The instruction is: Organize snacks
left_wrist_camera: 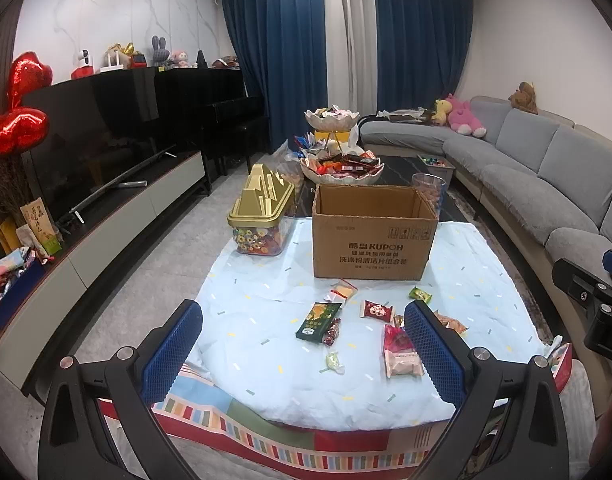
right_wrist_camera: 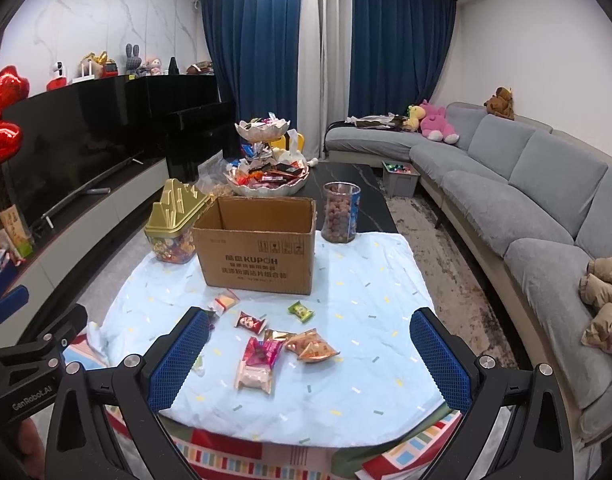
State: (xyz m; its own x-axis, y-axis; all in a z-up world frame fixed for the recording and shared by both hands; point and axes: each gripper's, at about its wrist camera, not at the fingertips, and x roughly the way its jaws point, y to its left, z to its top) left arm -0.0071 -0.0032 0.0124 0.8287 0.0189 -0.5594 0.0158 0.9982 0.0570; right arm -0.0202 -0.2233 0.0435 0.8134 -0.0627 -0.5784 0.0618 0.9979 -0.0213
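An open cardboard box (left_wrist_camera: 373, 236) stands on the light blue cloth (left_wrist_camera: 266, 320); it also shows in the right wrist view (right_wrist_camera: 258, 248). Several wrapped snacks lie in front of it: a green packet (left_wrist_camera: 318, 322), a red and white packet (left_wrist_camera: 377, 310), a small green candy (left_wrist_camera: 420, 294), a pink packet (left_wrist_camera: 400, 350). The right wrist view shows the pink packet (right_wrist_camera: 260, 362), orange packets (right_wrist_camera: 312, 346) and the red packet (right_wrist_camera: 250, 322). My left gripper (left_wrist_camera: 302, 352) is open above the snacks, holding nothing. My right gripper (right_wrist_camera: 310, 360) is open above the pink and orange packets.
A clear tub with a gold lid (left_wrist_camera: 262, 216) stands left of the box. A clear jar of nuts (right_wrist_camera: 340, 212) stands behind it on the right. A tiered snack bowl (left_wrist_camera: 340, 168) sits on the dark coffee table. The grey sofa (right_wrist_camera: 546, 208) runs along the right.
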